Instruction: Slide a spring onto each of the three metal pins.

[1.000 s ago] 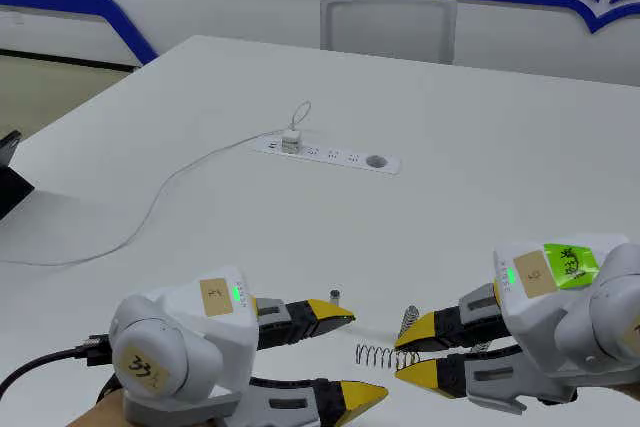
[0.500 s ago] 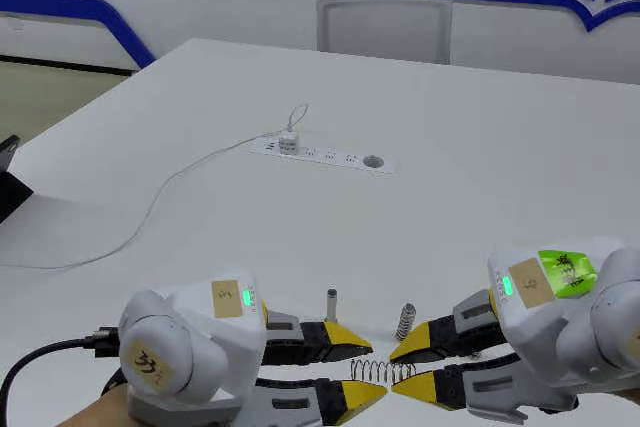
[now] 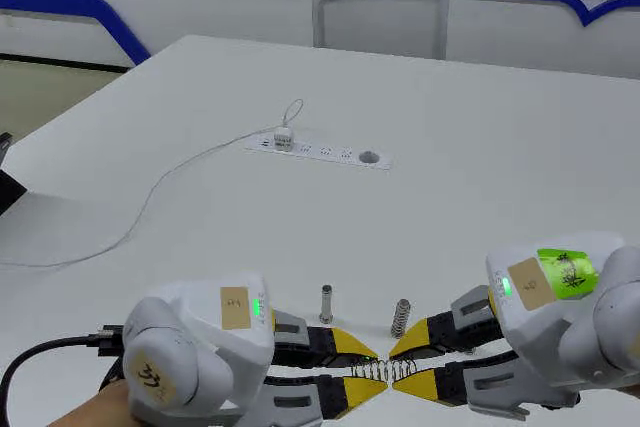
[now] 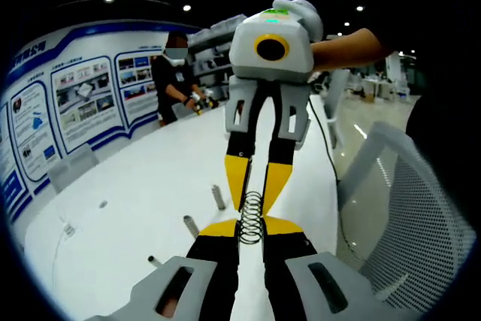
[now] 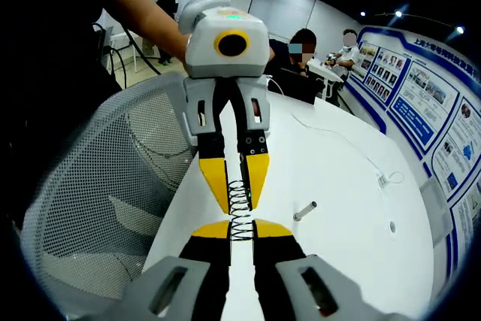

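A loose spring (image 3: 384, 372) lies level between my two grippers, just above the white table (image 3: 480, 177). My left gripper (image 3: 368, 370) is shut on its left end and my right gripper (image 3: 403, 363) on its right end, tips nearly meeting. Behind them a bare metal pin (image 3: 326, 303) stands upright, and another pin (image 3: 401, 318) wears a spring. In the left gripper view the spring (image 4: 252, 218) bridges my left gripper (image 4: 252, 227) and the right gripper's yellow fingers (image 4: 237, 177), with pins (image 4: 218, 197) (image 4: 191, 225) (image 4: 153, 261) to the left. In the right gripper view the spring (image 5: 239, 207) joins my right gripper (image 5: 239, 231) to the left gripper's fingers (image 5: 213, 177); a pin (image 5: 304, 210) stands beside.
A white power strip (image 3: 330, 153) with a plugged charger (image 3: 284, 140) and its cable (image 3: 150, 209) lies mid-table. A grey chair (image 3: 380, 22) stands at the far edge. A mesh chair (image 5: 113, 186) sits near the table's edge. People stand in the background (image 4: 174, 80).
My left gripper has moved right and narrowed from wide open onto the free end of the spring. The right gripper has kept hold and shifted slightly left and down.
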{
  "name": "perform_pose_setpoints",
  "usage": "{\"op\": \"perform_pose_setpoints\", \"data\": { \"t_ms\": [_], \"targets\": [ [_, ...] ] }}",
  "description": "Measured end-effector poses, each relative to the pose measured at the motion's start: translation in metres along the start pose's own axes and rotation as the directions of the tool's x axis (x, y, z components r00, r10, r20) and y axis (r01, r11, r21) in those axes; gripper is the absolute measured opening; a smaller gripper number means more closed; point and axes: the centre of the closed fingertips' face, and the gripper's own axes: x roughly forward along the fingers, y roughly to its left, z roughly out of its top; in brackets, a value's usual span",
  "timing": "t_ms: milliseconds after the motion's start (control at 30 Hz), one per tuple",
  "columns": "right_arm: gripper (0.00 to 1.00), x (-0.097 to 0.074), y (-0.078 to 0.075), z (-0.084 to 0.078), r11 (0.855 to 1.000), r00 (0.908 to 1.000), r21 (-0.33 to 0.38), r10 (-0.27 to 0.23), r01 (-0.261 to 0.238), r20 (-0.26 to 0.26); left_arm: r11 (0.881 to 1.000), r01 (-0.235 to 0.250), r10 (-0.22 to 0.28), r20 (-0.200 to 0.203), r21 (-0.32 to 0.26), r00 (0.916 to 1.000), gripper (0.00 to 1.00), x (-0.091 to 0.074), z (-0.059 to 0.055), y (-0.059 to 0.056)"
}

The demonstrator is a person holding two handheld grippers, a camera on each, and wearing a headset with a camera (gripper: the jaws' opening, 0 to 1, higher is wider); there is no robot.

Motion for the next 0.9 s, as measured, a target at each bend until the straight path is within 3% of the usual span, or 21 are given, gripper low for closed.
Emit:
{"op": "perform_pose_setpoints", "data": {
  "t_ms": [133,267,400,500,600,733,900],
  "targets": [
    [0.12,-0.002,0.002,-0.001,1.000,1.0000,0.016,0.006,-0.006,0.002,1.000,0.019,-0.019,0.001,0.008,0.9998,0.10,0.000,0.001,-0.004],
    [0.19,-0.003,0.005,-0.007,1.000,0.9998,0.023,0.012,-0.012,-0.014,1.000,0.025,-0.026,0.012,0.008,0.9996,0.09,0.001,0.005,-0.006],
    [0.18,-0.003,0.004,-0.017,1.000,0.9994,0.029,0.010,-0.009,-0.033,0.999,0.032,-0.032,0.018,0.014,0.9993,0.09,0.003,0.008,-0.006],
    [0.12,-0.006,0.000,-0.011,0.998,1.0000,0.065,-0.002,0.002,0.009,0.999,0.036,-0.036,0.012,0.022,0.9993,0.09,0.003,0.007,-0.006],
    [0.11,-0.008,0.000,-0.010,0.997,0.9998,0.077,0.006,-0.008,0.018,0.999,0.036,-0.037,0.020,0.017,0.9991,0.09,0.002,0.008,-0.006],
    [0.11,-0.010,0.002,-0.006,0.995,0.9988,0.093,0.023,-0.027,0.043,0.998,0.040,-0.040,-0.007,0.053,0.9992,0.09,0.004,0.003,-0.006],
    [0.11,-0.014,0.001,0.000,0.993,0.9972,0.110,0.025,-0.033,0.070,0.998,0.035,-0.034,-0.013,0.058,0.9993,0.10,0.006,0.002,-0.005]
  ]
}}
